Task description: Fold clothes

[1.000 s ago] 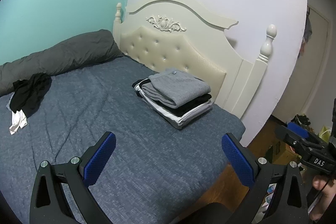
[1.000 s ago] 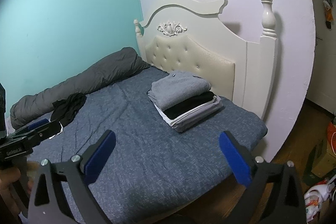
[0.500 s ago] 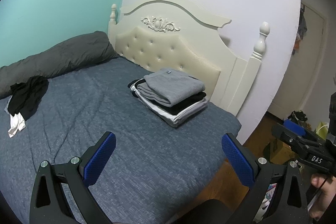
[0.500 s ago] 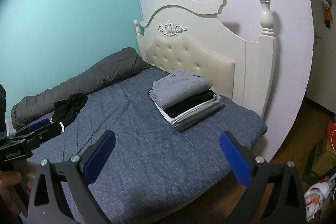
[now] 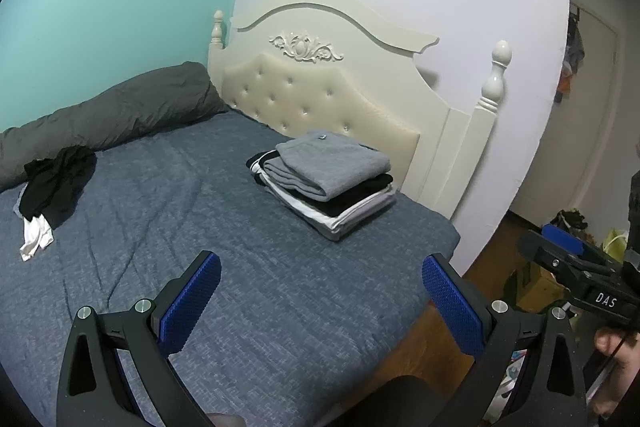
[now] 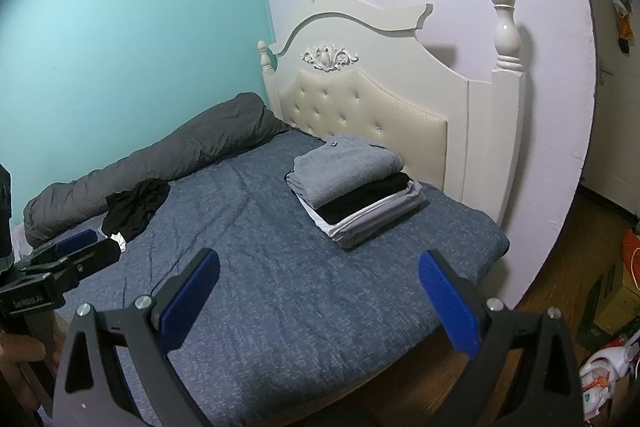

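Observation:
A stack of folded clothes (image 5: 326, 183) (image 6: 354, 191), grey on top with black and white below, rests on the blue bed near the headboard. An unfolded black garment (image 5: 56, 183) (image 6: 134, 205) with a white piece (image 5: 36, 237) lies crumpled at the bed's far left side. My left gripper (image 5: 322, 297) hovers open above the bed's near edge, nothing between its blue pads. My right gripper (image 6: 320, 297) is open too and holds nothing. Each gripper shows at the edge of the other's view.
The blue-covered bed (image 5: 240, 267) fills the middle, with a cream headboard (image 5: 320, 95) behind and a rolled grey duvet (image 5: 112, 115) along the teal wall. Wooden floor with boxes and clutter (image 6: 612, 307) lies to the right. A hand (image 5: 616, 347) holds the other gripper.
Both views have drawn back slightly from the bed; in the left wrist view the stack and headboard sit lower and further left. Both grippers stayed open.

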`<state>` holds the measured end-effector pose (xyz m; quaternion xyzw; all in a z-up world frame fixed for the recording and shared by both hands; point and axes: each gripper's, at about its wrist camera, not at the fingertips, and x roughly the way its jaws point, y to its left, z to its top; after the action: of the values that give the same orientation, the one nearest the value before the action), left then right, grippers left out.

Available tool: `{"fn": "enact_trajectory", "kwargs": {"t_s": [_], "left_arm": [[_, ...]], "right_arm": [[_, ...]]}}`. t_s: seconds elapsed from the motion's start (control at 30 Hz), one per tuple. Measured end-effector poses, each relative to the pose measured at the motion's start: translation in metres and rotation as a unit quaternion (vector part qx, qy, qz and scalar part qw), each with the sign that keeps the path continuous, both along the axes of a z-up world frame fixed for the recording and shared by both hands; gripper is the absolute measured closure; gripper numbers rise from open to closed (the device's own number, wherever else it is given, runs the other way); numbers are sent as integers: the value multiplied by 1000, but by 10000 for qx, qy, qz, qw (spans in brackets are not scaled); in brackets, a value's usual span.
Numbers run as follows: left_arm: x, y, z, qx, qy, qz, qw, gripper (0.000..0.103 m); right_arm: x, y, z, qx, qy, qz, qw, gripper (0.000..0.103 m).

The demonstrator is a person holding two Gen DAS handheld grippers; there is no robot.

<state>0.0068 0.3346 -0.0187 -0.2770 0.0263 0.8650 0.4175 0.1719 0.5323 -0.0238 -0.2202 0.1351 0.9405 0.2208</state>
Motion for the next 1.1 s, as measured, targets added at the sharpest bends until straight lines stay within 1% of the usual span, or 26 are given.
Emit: {"fn": "enact_trajectory", "kwargs": {"t_s": [0.3, 0.7, 1.0, 1.1], "left_arm": [[4, -6, 1, 81, -23, -33, 10000, 0], [9, -11, 4, 97, 3, -31, 9999, 0], [10, -14, 3, 79, -59, 47, 9999, 0], [11, -14, 4, 68, -62, 9, 10000, 0]], "right_arm": [[2, -5, 3, 35, 3, 33, 10000, 3], [3, -8, 2, 55, -9, 36, 10000, 3], [3, -10, 1, 26, -24, 53, 10000, 2], [4, -10, 1, 16, -29, 58, 10000, 2]]}}
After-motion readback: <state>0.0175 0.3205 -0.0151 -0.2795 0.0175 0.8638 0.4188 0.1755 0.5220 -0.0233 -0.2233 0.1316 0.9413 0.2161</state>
